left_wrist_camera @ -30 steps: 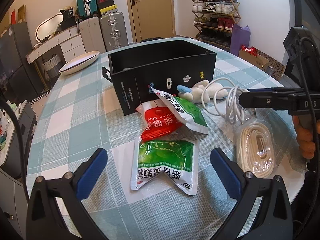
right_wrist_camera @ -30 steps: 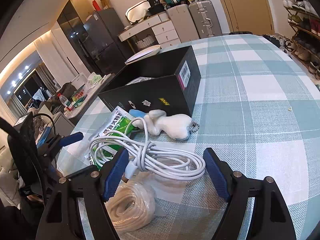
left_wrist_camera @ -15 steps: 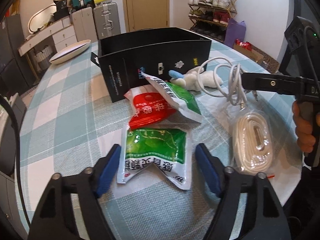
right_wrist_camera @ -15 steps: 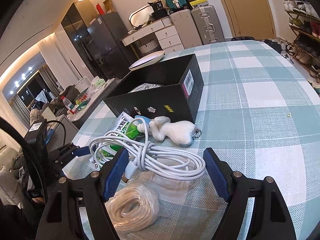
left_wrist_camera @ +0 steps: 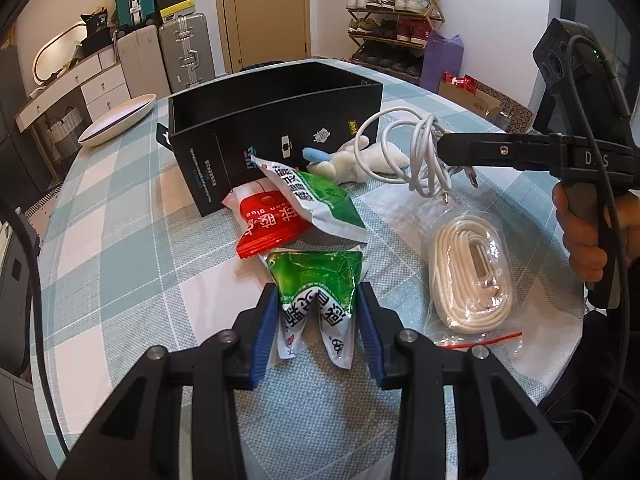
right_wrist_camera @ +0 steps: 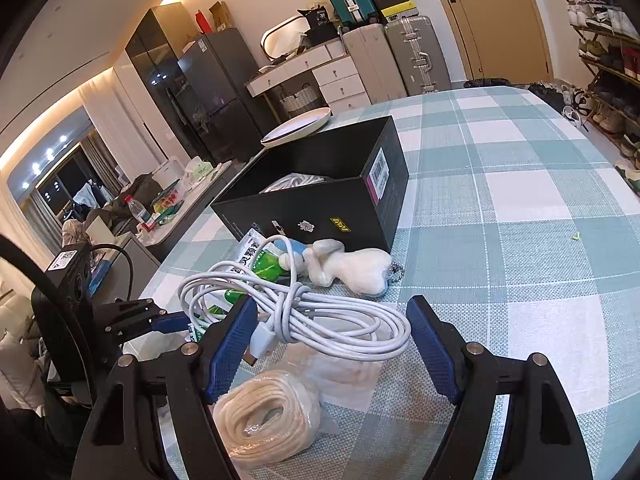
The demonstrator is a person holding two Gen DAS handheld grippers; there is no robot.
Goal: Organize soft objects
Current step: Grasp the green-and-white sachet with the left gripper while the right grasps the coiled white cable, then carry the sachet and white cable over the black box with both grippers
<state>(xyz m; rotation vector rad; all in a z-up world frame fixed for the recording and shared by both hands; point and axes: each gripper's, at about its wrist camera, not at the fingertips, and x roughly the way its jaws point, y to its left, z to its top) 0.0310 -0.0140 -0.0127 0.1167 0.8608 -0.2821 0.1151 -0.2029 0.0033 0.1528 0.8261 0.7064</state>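
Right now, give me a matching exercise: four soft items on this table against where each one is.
Items:
1. green sachet
2. white cable
3. plush toy
4. cream rope

Places:
A. lying against the black box
B. bagged in clear plastic on the cloth
C. between the closing left gripper jaws
D. lifted in the right gripper

Pairs: 1-C, 2-D, 3-A, 4-B

**Glossy packets, woven cloth, matt card**

The green packet (left_wrist_camera: pixel 316 280) is shiny crinkled plastic. The tablecloth (left_wrist_camera: pixel 132 256) looks coarse woven fabric. The black box (left_wrist_camera: pixel 276 136) is matt card; the toy (right_wrist_camera: pixel 352 266) fuzzy plush; the white cable (right_wrist_camera: pixel 320 320) smooth.
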